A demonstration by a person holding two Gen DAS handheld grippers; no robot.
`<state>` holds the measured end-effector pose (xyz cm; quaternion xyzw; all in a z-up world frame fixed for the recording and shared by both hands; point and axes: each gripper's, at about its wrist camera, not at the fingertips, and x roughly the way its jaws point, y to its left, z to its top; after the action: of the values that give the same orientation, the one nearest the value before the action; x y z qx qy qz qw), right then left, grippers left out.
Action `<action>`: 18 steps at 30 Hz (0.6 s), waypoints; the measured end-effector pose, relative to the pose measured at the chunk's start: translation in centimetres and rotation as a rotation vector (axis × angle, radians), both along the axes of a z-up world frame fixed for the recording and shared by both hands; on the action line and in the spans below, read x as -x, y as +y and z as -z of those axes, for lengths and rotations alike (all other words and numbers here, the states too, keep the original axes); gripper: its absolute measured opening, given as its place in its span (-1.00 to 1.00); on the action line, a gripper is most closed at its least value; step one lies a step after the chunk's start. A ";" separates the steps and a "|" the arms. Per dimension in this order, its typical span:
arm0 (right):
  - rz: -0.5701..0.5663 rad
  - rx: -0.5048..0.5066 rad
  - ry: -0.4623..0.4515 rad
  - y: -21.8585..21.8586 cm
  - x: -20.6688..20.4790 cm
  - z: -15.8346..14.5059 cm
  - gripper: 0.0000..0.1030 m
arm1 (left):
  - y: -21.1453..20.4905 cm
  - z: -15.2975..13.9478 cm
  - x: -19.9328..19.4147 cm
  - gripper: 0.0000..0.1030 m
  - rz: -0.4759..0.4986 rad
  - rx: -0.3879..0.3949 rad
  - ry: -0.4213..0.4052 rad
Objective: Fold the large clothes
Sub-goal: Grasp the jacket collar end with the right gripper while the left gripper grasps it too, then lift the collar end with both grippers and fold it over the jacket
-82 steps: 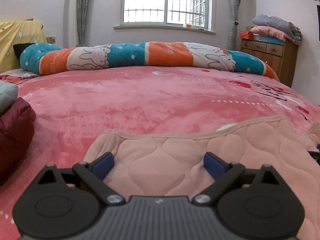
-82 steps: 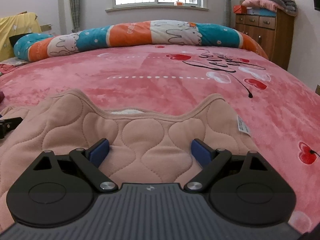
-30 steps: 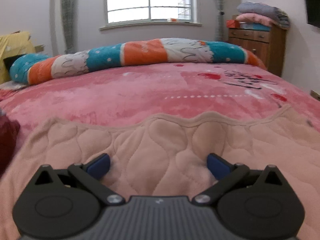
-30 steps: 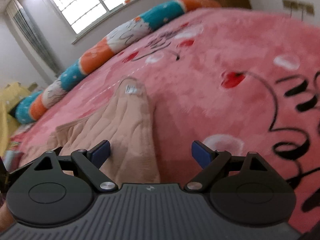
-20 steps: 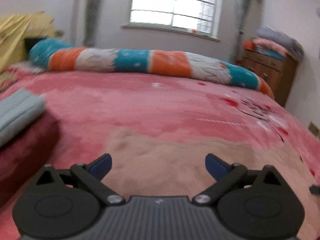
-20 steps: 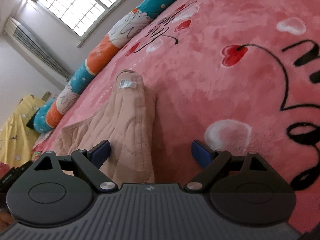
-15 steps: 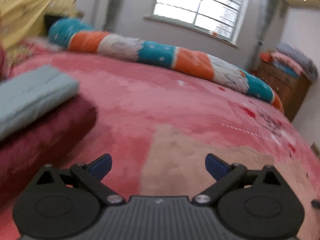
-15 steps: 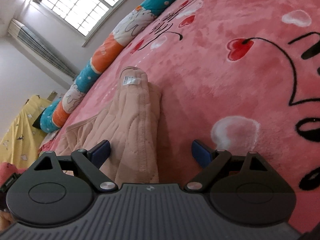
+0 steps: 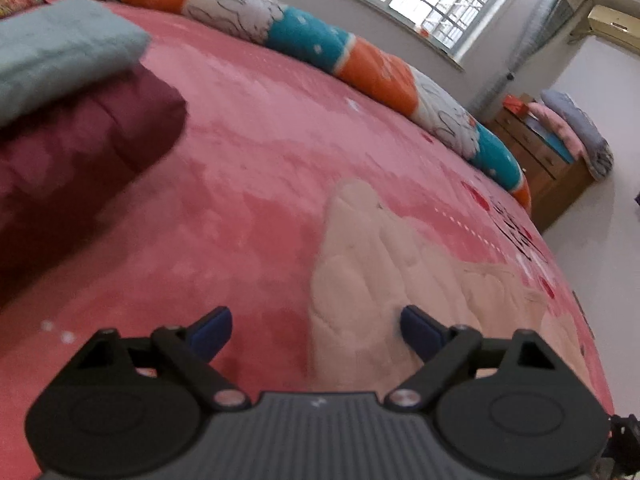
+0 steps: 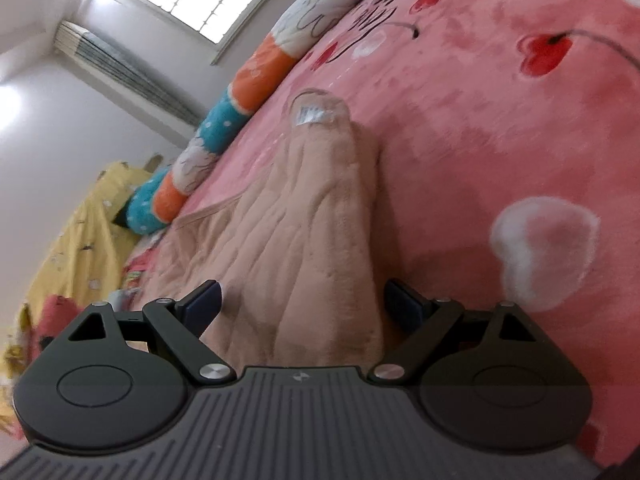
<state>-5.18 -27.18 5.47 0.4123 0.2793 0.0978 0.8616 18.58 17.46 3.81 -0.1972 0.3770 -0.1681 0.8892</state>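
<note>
The pink bed cover point(image 9: 260, 168) fills both views, with the striped bolster point(image 9: 360, 60) running along its far side from ten o'clock to three o'clock in your left view. On the cover at nine o'clock sits a stack: a dark red folded piece point(image 9: 72, 148) with a pale grey-blue folded piece point(image 9: 56, 48) on top. The wooden dresser point(image 9: 548, 160) stands off at two o'clock.

Your task's thing, the beige quilted garment point(image 10: 304, 232), lies spread on the cover between your two hands. In the right view it runs from six o'clock up to its labelled end at twelve o'clock; in the left view its end reaches toward one o'clock.

Your left gripper point(image 9: 316, 330) has its tongs wide but closing, with the garment's left edge between them and the pads not yet pressing on cloth. Your right gripper point(image 10: 302, 300) stands with its tongs apart, straddling the garment's right edge, gripping nothing.

To do this pinch well, I judge you should get each lower finger under the thick edge before squeezing, so you take every layer and not just the top one. Match both grips at the same point along the garment, or the fold will likely come out skewed. Keep clear of the stack when you lift.
</note>
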 end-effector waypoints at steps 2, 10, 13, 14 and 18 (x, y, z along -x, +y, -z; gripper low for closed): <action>-0.005 -0.014 -0.003 0.0 -0.1 0.1 1.00 | -0.1 0.4 -0.4 0.76 0.024 0.030 0.013; -0.029 -0.048 -0.005 0.1 -1.3 0.0 1.00 | -0.3 2.7 -1.9 0.78 0.099 0.149 0.136; -0.034 -0.056 -0.010 0.2 -1.2 0.4 1.00 | -0.5 3.1 -2.3 0.88 0.115 0.165 0.152; -0.033 -0.069 -0.013 0.1 -1.2 0.4 1.00 | -0.9 3.1 -2.3 0.96 0.130 0.156 0.151; -0.041 -0.104 -0.020 -0.2 -1.7 0.6 1.00 | -2.9 2.8 -2.7 0.99 0.171 0.091 0.131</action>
<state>-3.51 -27.40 4.85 0.4500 0.2733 0.1339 0.8396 21.24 14.52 0.99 -0.2149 0.4417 -0.2472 0.8352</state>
